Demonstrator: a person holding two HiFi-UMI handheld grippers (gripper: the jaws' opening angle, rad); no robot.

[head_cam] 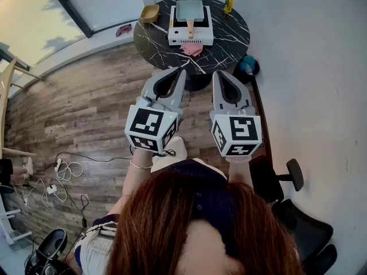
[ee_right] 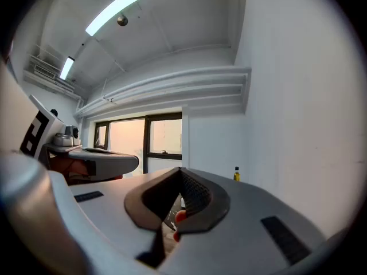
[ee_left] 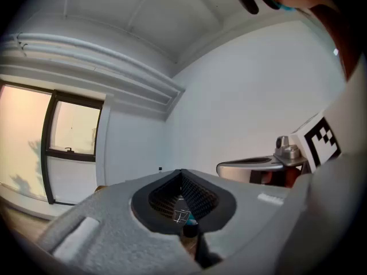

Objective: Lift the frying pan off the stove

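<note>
Head view: the task has not visibly begun. The rectangular frying pan [head_cam: 190,9] sits on the white portable stove [head_cam: 191,33], its wooden handle pointing toward the lower edge of the frame. Both stand on the round black marble worktop [head_cam: 229,36] at the upper centre. A yellow oil bottle [head_cam: 229,1] stands at the worktop's upper right, a tan bowl [head_cam: 149,13] at its upper left, and a pink cloth [head_cam: 192,50] lies just below the stove.

The 2 grippers occupy the middle of the frame over the wooden floor [head_cam: 86,107], well apart from the pan. The left gripper [head_cam: 182,70] and right gripper [head_cam: 217,73] point toward the worktop side by side.

Left gripper view: the fingers [ee_left: 114,211] are clenched tip to tip on nothing, aimed at a bare wall. Right gripper view: the fingers [ee_right: 258,211] are likewise clenched and empty, with the bottle far off at centre right.

Judged from this, every step is left: the approach to the worktop, releasing a pair of fingers, grasping the handle, and raising the pan clear of the stove.
</note>
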